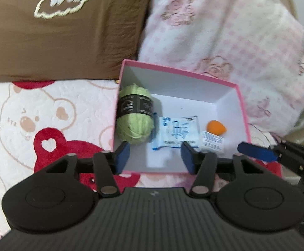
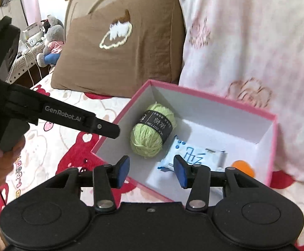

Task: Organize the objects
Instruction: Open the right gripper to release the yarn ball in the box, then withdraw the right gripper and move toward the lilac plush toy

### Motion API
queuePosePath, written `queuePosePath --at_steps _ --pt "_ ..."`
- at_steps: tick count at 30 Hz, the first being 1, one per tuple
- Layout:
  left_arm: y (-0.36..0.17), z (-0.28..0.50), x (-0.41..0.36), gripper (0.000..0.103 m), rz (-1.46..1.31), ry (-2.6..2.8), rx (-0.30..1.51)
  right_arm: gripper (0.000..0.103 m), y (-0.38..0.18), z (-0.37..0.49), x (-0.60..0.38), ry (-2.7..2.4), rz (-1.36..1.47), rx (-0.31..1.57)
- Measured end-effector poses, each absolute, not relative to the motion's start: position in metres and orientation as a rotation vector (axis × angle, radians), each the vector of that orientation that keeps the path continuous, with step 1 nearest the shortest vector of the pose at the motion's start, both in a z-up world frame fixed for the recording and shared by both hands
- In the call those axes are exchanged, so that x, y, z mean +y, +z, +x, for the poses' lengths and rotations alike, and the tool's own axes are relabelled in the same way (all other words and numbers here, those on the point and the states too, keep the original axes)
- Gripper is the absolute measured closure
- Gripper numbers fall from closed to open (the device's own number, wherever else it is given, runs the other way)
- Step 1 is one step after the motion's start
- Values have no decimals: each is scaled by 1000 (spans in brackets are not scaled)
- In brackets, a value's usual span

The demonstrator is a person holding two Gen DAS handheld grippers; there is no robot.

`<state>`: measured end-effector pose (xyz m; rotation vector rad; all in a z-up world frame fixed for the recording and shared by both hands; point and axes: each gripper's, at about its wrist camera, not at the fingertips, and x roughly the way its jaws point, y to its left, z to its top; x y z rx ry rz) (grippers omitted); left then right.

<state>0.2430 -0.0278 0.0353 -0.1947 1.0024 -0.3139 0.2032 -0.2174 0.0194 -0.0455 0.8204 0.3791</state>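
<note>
Bedding printed with red bears carries the pink box, already holding the green yarn, a tissue pack and an orange ball. Both the left gripper and right gripper hover above it, jaws parted and empty. I'd lift clear without clipping the rim.

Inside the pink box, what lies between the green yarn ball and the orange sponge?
A blue-and-white packet lies between yarn ball and orange sponge, clearest in the left wrist view.
</note>
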Motion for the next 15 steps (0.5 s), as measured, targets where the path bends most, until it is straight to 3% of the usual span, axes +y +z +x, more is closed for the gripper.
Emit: queuePosePath --at_steps 7,15 --pt "78 193 -35 25 -134 -362 963 41 52 160 -224 326 -53 756" --pt "89 144 -41 19 -159 -475 1045 33 68 113 -228 321 -109 769"
